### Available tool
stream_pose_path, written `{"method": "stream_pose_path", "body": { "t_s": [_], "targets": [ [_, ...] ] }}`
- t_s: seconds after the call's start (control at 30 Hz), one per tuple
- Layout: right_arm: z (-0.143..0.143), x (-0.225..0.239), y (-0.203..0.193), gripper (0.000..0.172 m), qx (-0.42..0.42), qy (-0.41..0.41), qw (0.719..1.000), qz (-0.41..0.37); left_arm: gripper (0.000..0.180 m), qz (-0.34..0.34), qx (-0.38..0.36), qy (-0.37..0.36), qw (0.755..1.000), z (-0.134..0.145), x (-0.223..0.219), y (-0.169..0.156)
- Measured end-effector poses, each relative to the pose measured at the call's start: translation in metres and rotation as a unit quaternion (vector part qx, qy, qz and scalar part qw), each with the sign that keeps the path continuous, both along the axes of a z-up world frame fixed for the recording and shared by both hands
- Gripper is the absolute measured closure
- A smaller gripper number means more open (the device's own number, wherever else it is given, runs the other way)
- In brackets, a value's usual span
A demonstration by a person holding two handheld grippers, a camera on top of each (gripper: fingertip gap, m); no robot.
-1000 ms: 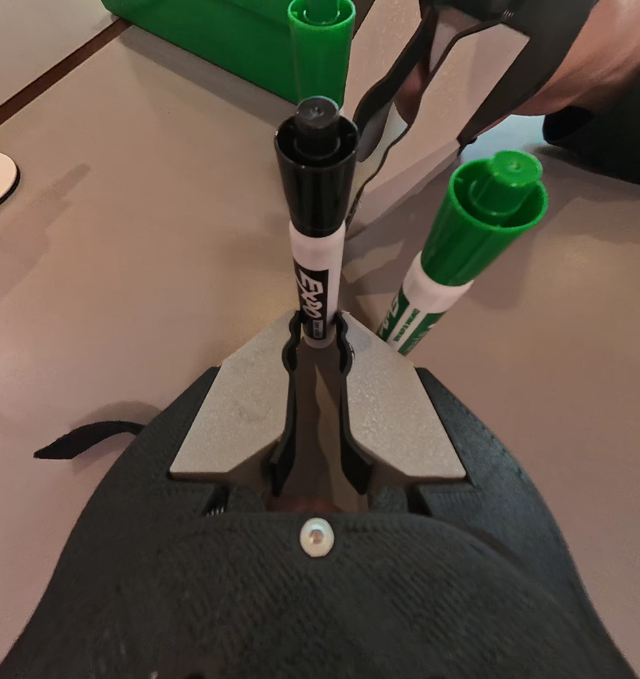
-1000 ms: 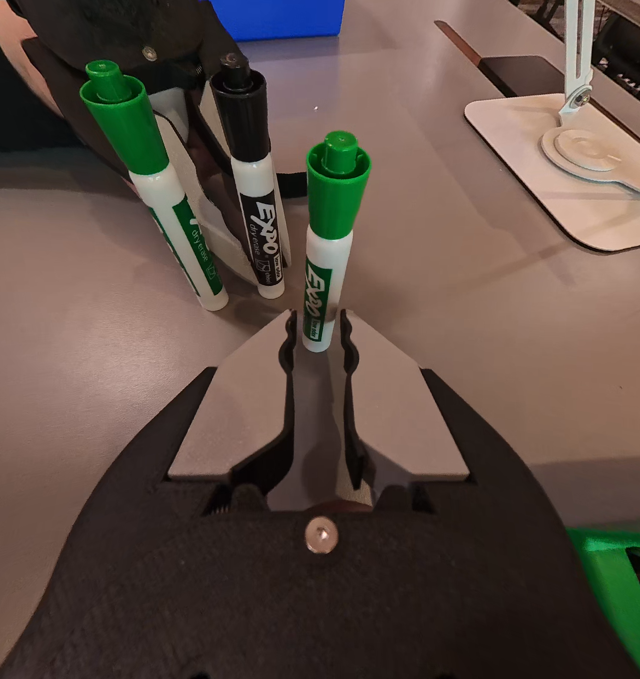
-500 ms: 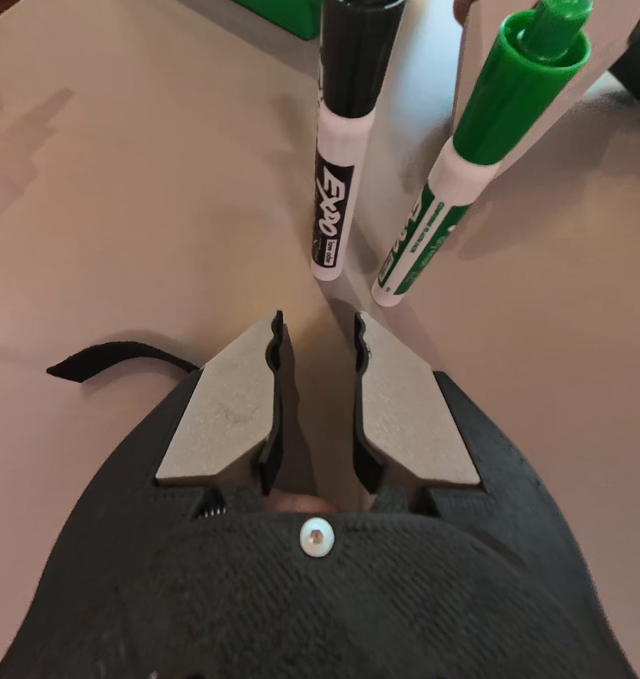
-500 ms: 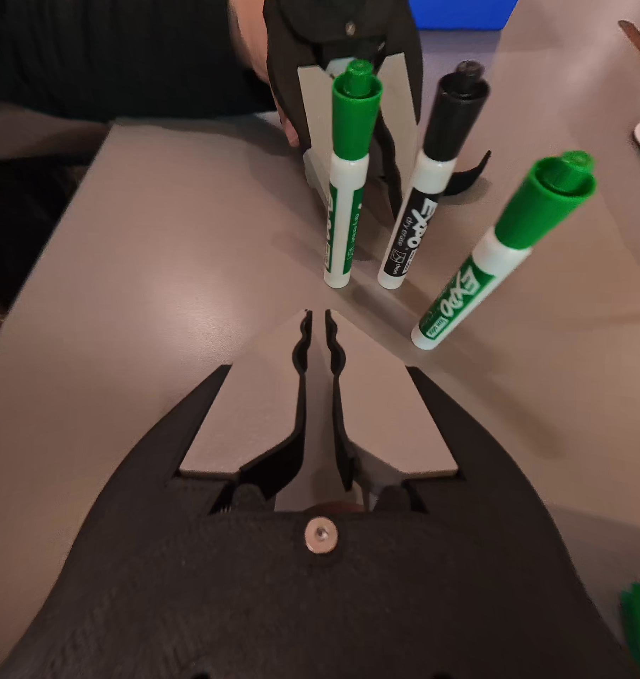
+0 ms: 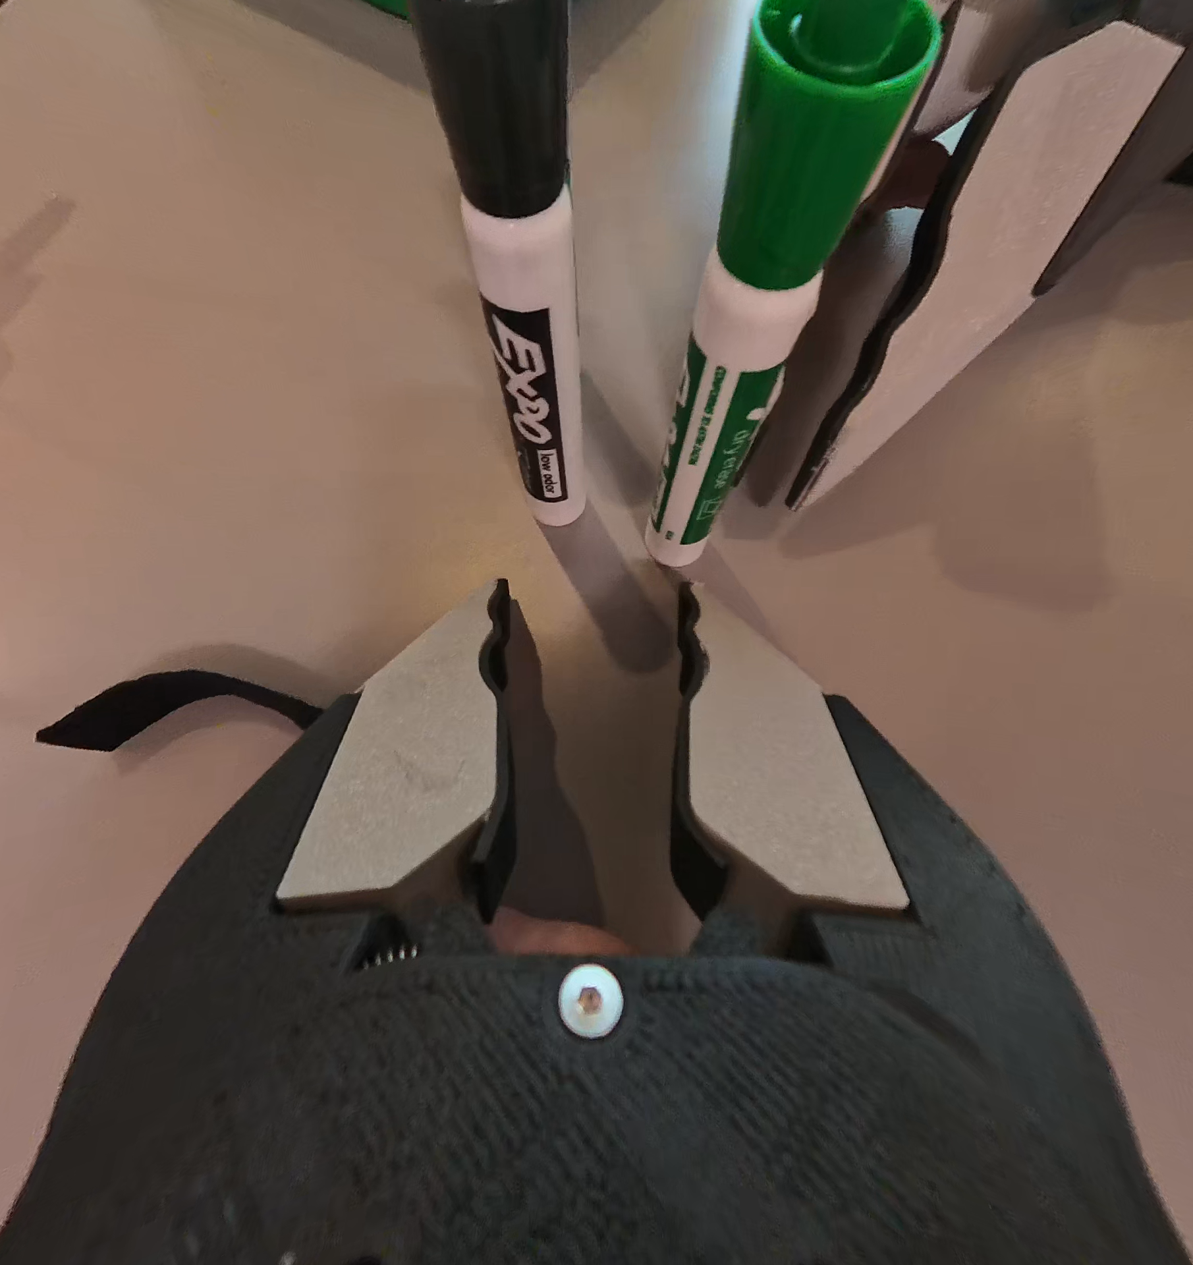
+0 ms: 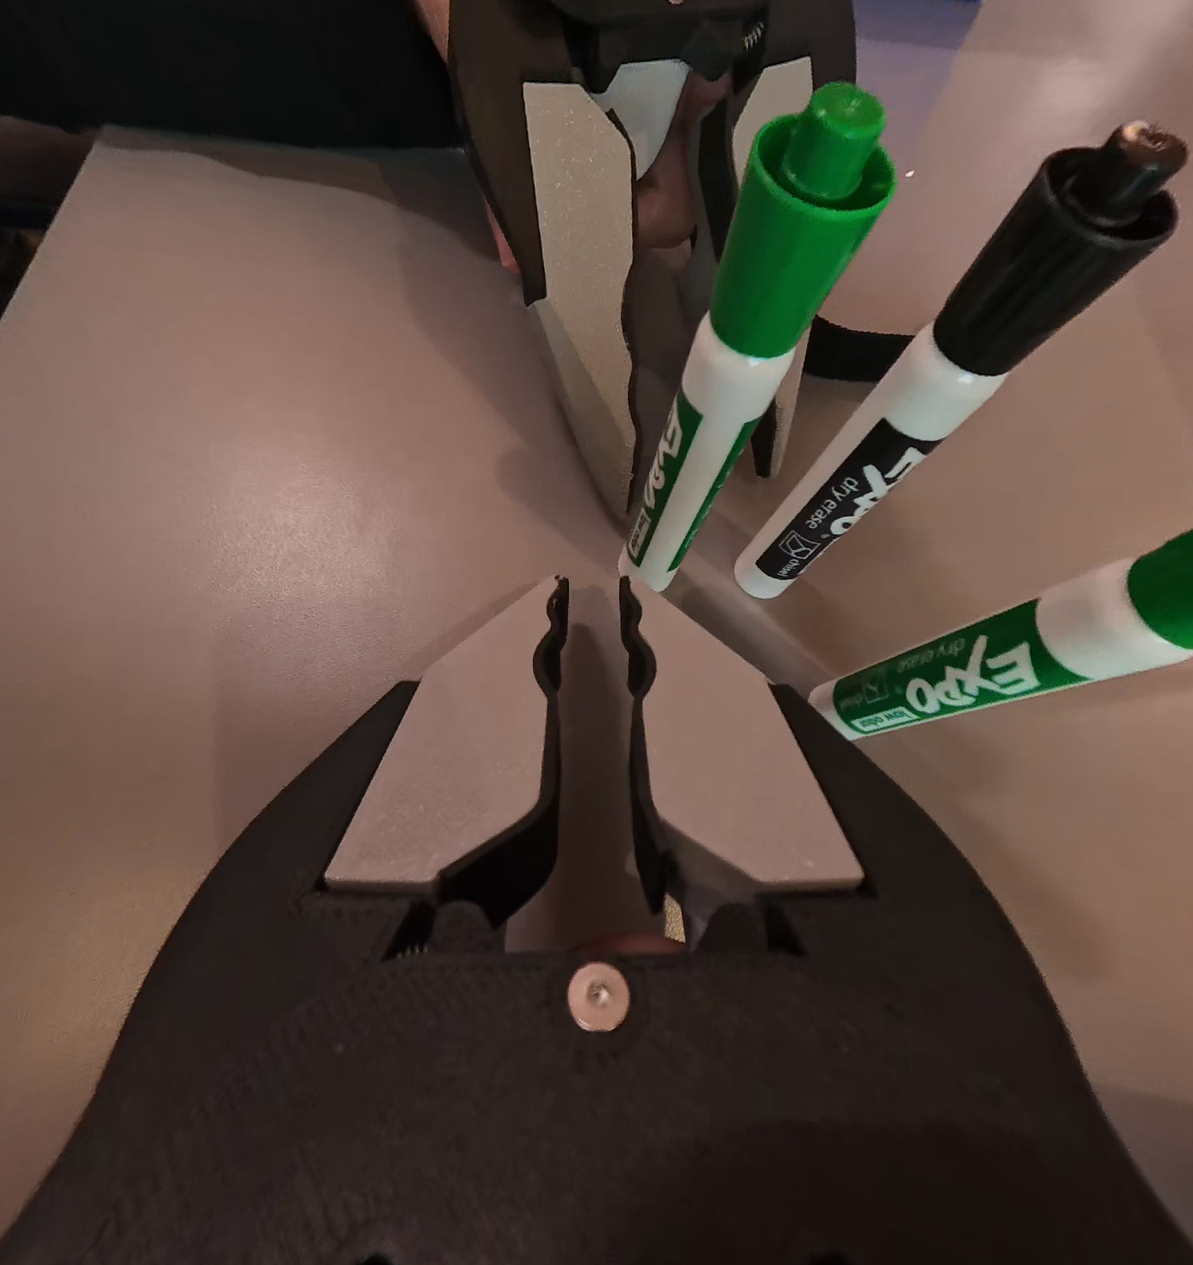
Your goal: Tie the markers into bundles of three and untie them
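Standing on end on the grey table (image 6: 251, 424) are 3 loose markers: a green marker (image 6: 744, 356), a black marker (image 6: 935, 383) and a second green marker (image 6: 1031, 657), near one another but apart, with a black strap (image 5: 169, 705) lying unused beside the left gripper (image 5: 590, 595). Gathering looks like the step in hand. The left gripper gapes wide on nothing, and the right gripper (image 6: 592, 589) is narrowly parted and empty; next, 1 should close on the nearest green marker and bring it against the black.
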State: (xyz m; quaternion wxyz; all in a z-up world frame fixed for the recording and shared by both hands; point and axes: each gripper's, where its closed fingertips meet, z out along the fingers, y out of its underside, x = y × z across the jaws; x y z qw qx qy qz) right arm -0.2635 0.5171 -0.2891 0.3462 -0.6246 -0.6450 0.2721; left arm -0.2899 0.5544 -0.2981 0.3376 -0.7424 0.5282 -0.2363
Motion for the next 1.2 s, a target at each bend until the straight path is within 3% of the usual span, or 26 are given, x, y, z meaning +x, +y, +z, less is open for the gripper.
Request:
{"method": "stream_pose_path", "body": {
  "t_s": [0.13,0.3,0.57,0.77,1.0,1.2],
  "targets": [
    [-0.004,0.004,0.002,0.159,0.006,-0.012,1.0,-0.003,0.134,0.001,0.02,-0.004,1.0,0.005,-0.002,0.003],
    [0.002,0.007,0.007,0.159,-0.001,0.007,1.0,-0.01,0.15,-0.01,0.022,-0.057,0.998,0.026,-0.002,-0.001],
    [0.009,0.008,0.01,0.159,-0.007,0.032,0.999,-0.014,0.145,-0.053,0.04,-0.096,0.993,0.039,0.014,-0.018],
    [0.015,0.006,0.01,0.16,-0.006,0.052,0.999,-0.013,0.159,-0.055,0.053,-0.103,0.992,0.039,0.023,-0.021],
    [0.014,-0.005,0.01,0.161,0.011,0.048,0.999,-0.019,0.156,-0.051,0.057,-0.079,0.994,0.029,0.027,-0.02],
    [0.01,-0.01,0.007,0.162,0.023,0.035,0.999,-0.012,0.163,-0.045,0.062,-0.074,0.994,0.028,0.029,-0.019]
  ]
}}
